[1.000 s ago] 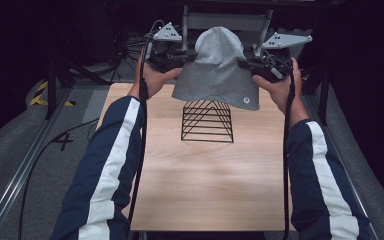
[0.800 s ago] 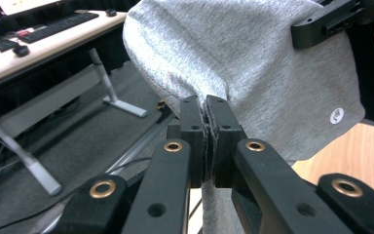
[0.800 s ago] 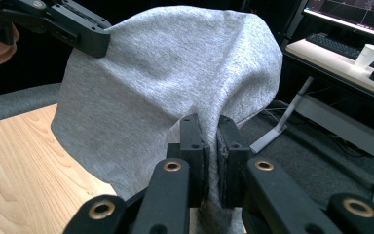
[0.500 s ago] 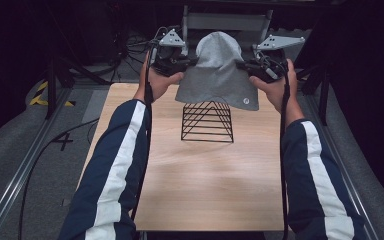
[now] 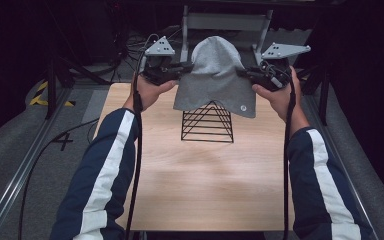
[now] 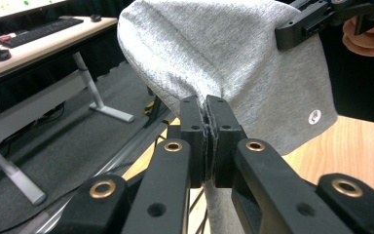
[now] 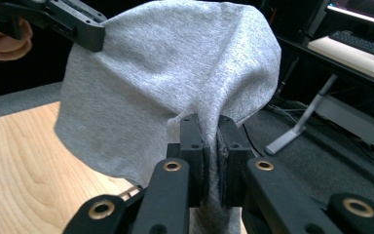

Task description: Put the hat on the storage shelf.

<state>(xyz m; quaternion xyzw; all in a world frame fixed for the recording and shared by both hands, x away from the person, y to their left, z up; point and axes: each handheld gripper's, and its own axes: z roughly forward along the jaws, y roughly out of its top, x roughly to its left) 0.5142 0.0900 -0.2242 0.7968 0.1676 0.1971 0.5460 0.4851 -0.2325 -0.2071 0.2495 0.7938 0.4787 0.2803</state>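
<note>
Grey beanie (image 5: 214,75) hangs stretched between the two grippers above the far end of the wooden table (image 5: 200,180), its lower hem draped over the peak of a black wire rack (image 5: 207,122) — a small round logo sits near the hem's right corner. Left gripper (image 5: 182,70) pinches the hat's left edge; in the left gripper view its jaws are pressed together on a fold of grey knit. Right gripper (image 5: 247,75) clamps the opposite edge the same way — fabric bunched between its closed jaws in the right gripper view. Each hand wears a navy sleeve (image 5: 105,170) with a white stripe.
</note>
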